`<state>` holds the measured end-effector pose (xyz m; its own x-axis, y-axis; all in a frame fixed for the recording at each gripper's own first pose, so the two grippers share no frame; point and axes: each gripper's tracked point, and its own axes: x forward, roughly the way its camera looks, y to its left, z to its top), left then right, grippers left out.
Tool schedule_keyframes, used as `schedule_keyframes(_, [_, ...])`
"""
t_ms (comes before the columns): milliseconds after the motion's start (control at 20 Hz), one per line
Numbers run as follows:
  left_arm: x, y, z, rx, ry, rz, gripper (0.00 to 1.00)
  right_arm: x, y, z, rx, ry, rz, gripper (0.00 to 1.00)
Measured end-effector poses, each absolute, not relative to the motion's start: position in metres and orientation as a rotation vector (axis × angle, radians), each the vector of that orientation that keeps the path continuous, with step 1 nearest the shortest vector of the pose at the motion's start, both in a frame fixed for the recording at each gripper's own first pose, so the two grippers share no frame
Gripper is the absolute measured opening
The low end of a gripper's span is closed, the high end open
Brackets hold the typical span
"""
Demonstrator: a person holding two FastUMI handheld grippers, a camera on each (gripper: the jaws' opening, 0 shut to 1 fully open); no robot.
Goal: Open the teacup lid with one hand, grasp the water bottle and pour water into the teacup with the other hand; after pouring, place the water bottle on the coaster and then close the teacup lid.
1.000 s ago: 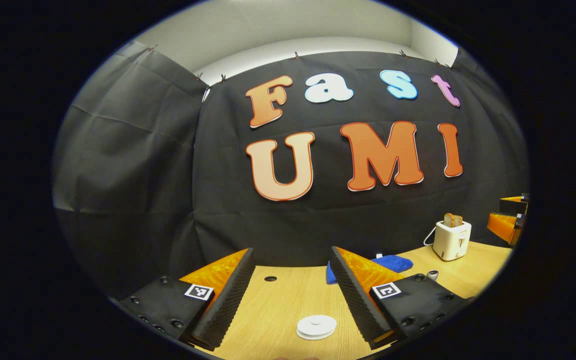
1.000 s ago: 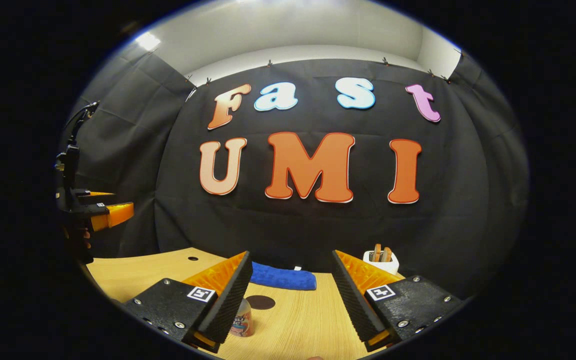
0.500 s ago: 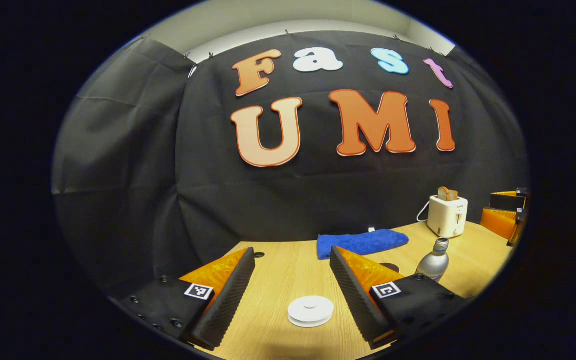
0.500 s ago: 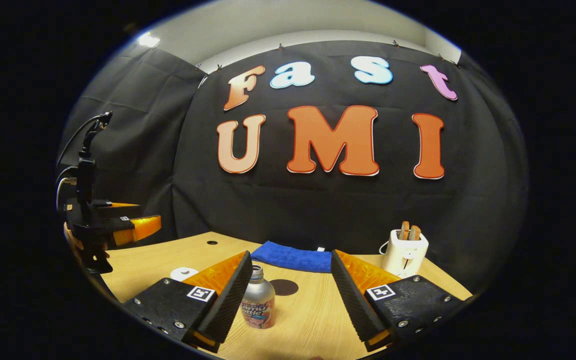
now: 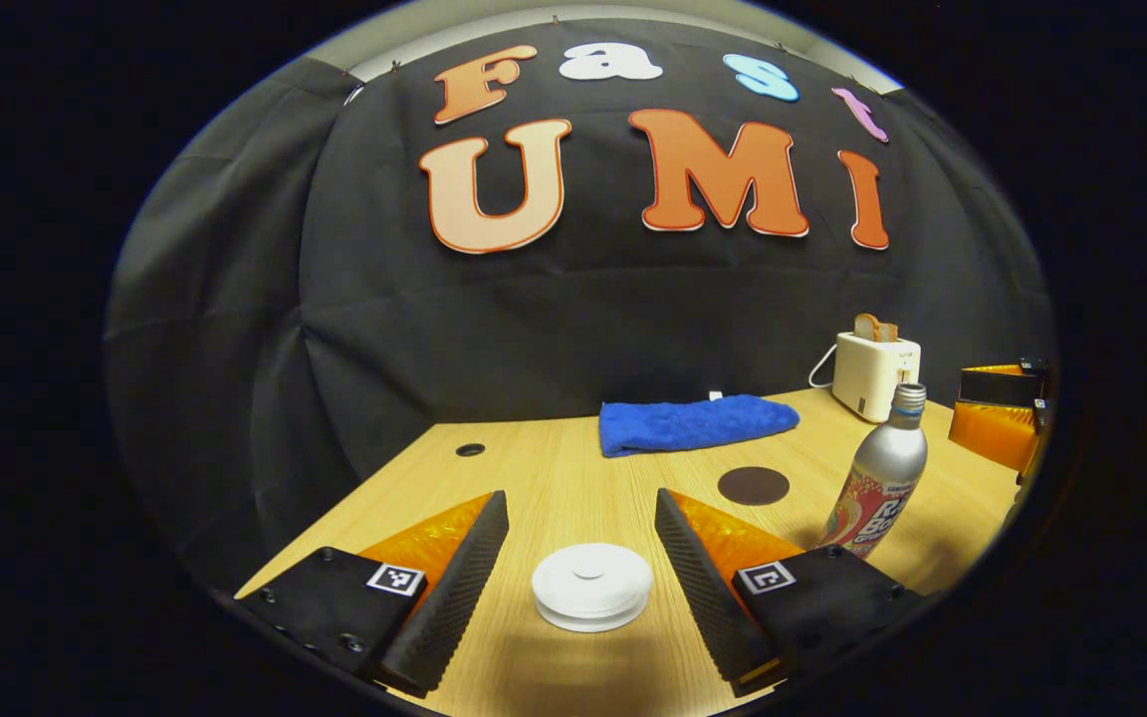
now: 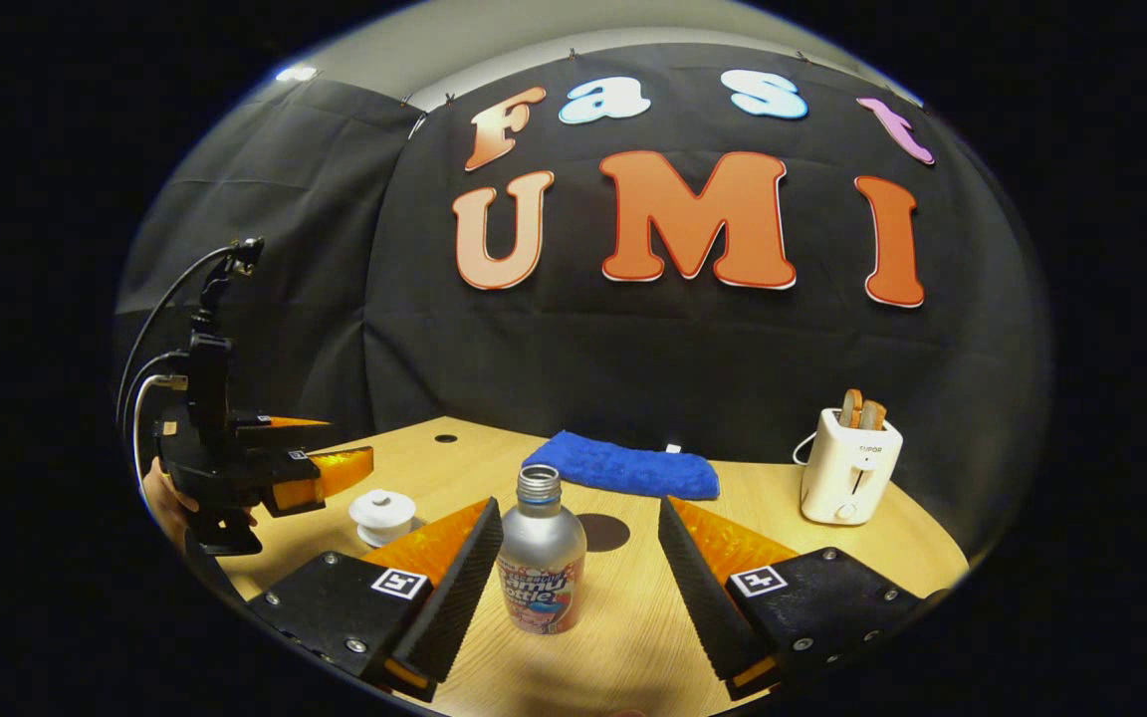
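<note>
- Hovering low over the wooden table [image 5: 554,478], the left gripper [image 5: 578,588] has its fingers spread wide apart, touching nothing.
- Between those fingers in the left gripper view sits the white teacup lid [image 5: 591,586], a round disc with a small knob at its middle; it is on the teacup, and the cup body below it is mostly hidden from this angle.
- In the right gripper view the teacup [image 6: 382,516] stands near the table's left side, just beside the tips of the left gripper [image 6: 320,478], which a hand [image 6: 163,503] holds from behind.
- The right gripper [image 6: 578,588] is likewise parted, with the water bottle [image 6: 541,558] standing upright between its fingers, nearer the left finger [image 6: 449,588]; whether that finger touches the bottle cannot be told, and the other finger stands clear of it.
- The bottle is silver with a printed label and a bare threaded neck; in the left gripper view it [image 5: 877,478] stands to the right of the cup, well apart from it.
- A dark round coaster [image 6: 601,532] lies flat on the table just behind the bottle; in the left gripper view it [image 5: 753,486] lies between cup and bottle, farther back.
- A folded blue cloth [image 6: 623,466] lies behind the coaster near the booth wall.
- A white toaster [image 6: 850,466] with bread slices in its slots stands at the right rear of the table.
</note>
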<state>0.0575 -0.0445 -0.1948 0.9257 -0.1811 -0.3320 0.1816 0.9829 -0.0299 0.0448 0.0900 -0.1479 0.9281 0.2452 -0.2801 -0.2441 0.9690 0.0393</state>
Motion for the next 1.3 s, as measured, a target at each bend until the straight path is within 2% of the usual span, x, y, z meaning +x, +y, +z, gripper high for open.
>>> schedule_keyframes(100, [0.062, -0.048, -0.208, 0.007, 0.358, -0.203, 0.98, 0.045, 0.094, -0.158, -0.005, 0.304, 0.27, 0.95])
schedule_keyframes(150, [0.065, -0.05, -0.217, 0.012, 0.369, -0.209, 0.94, 0.047, 0.096, -0.162, -0.009, 0.312, 0.281, 0.95])
schedule_keyframes(400, [0.075, -0.048, -0.244, 0.027, 0.421, -0.201, 0.97, 0.05, 0.109, -0.188, -0.022, 0.354, 0.324, 0.95])
schedule_keyframes(450, [0.077, -0.048, -0.249, 0.033, 0.427, -0.197, 0.9, 0.052, 0.11, -0.191, -0.021, 0.361, 0.331, 0.95])
schedule_keyframes(500, [0.079, -0.048, -0.252, 0.043, 0.439, -0.197, 0.91, 0.051, 0.111, -0.195, -0.019, 0.367, 0.337, 0.95])
schedule_keyframes(600, [0.082, -0.047, -0.262, 0.062, 0.455, -0.192, 0.87, 0.054, 0.112, -0.201, -0.013, 0.377, 0.343, 0.95])
schedule_keyframes(650, [0.084, -0.045, -0.265, 0.067, 0.466, -0.188, 0.78, 0.054, 0.111, -0.204, -0.013, 0.383, 0.344, 0.95])
schedule_keyframes(800, [0.086, -0.052, -0.268, 0.074, 0.473, -0.206, 0.67, 0.055, 0.112, -0.21, -0.001, 0.396, 0.355, 0.95])
schedule_keyframes(850, [0.087, -0.052, -0.269, 0.085, 0.47, -0.208, 0.71, 0.055, 0.113, -0.211, 0.0, 0.399, 0.358, 0.95])
schedule_keyframes(950, [0.088, -0.056, -0.271, 0.095, 0.472, -0.22, 0.47, 0.056, 0.114, -0.215, -0.004, 0.406, 0.362, 0.95])
schedule_keyframes(1000, [0.088, -0.057, -0.268, 0.099, 0.473, -0.223, 0.52, 0.056, 0.115, -0.218, -0.008, 0.41, 0.362, 0.95])
schedule_keyframes(1100, [0.085, -0.053, -0.265, 0.101, 0.465, -0.213, 0.49, 0.055, 0.116, -0.222, -0.015, 0.422, 0.365, 0.95])
schedule_keyframes(1150, [0.087, -0.054, -0.269, 0.098, 0.479, -0.211, 0.36, 0.055, 0.115, -0.224, -0.018, 0.426, 0.365, 0.95])
schedule_keyframes(1200, [0.09, -0.055, -0.27, 0.099, 0.471, -0.215, 0.37, 0.054, 0.117, -0.225, -0.021, 0.43, 0.367, 0.95])
schedule_keyframes(1250, [0.09, -0.054, -0.27, 0.102, 0.476, -0.216, 0.33, 0.054, 0.117, -0.226, -0.023, 0.433, 0.368, 0.95])
schedule_keyframes(1300, [0.09, -0.053, -0.27, 0.1, 0.473, -0.213, 0.37, 0.054, 0.118, -0.228, -0.025, 0.436, 0.37, 0.95])
